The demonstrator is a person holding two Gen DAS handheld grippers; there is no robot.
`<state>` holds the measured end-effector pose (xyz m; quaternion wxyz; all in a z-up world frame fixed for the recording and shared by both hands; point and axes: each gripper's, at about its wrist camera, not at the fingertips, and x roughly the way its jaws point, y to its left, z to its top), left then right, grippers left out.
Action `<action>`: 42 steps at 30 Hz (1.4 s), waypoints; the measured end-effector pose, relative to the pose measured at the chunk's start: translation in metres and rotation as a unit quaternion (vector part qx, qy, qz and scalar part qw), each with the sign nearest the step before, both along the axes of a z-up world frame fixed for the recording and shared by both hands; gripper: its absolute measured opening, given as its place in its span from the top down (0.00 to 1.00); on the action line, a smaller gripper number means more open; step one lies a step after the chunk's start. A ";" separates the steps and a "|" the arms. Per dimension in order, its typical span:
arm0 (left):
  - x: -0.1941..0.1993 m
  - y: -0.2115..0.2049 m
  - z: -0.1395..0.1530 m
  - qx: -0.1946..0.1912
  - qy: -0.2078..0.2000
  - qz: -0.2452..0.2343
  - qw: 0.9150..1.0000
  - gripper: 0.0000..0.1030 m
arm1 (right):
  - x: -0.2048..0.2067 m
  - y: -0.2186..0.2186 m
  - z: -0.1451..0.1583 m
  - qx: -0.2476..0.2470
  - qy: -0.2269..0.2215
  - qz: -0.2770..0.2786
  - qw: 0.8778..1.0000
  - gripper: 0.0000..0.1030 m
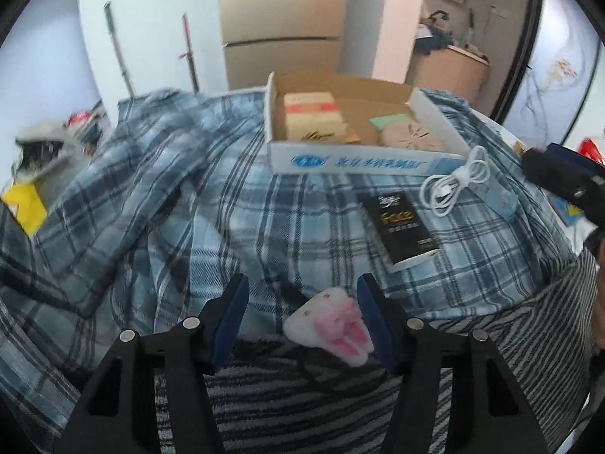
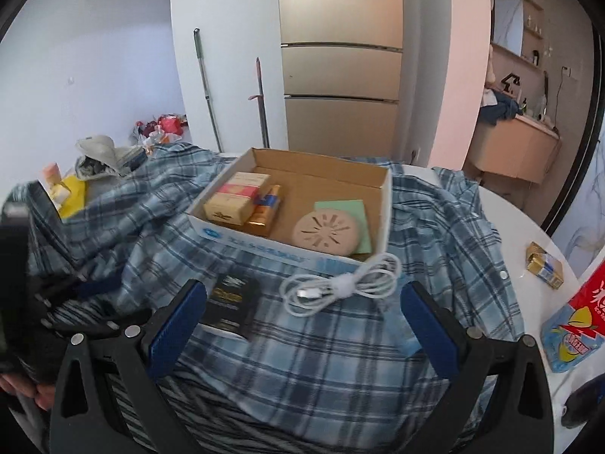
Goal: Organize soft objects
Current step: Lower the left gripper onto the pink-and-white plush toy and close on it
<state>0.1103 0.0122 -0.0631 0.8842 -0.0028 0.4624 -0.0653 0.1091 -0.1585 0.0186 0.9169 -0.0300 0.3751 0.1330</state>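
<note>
The left tool stood wide open over a small white-and-pink plush toy, which lay just beside its right finger, on the near edge of the plaid shirt in front of the cardboard box. To grasp well, I think the tool should move a little toward the toy and close on its thick middle — soft filling slips easily. The right tool was also wide open and empty, above the shirt near the white cable and the black box. The shirt covered a white bench; behind the cardboard box stood a beige refrigerator.
</note>
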 end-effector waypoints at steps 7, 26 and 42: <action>0.002 -0.002 -0.007 -0.021 0.030 -0.016 0.999 0.42 | 0.011 0.031 -0.005 0.012 0.030 0.007 0.999 0.01; -0.004 0.000 0.006 -0.046 0.013 -0.012 0.999 0.61 | 0.033 0.033 -0.051 0.053 0.077 0.006 0.996 0.01; -0.028 0.006 0.044 0.000 -0.179 0.027 0.983 0.62 | 0.025 0.060 -0.067 0.001 0.067 0.044 0.997 0.11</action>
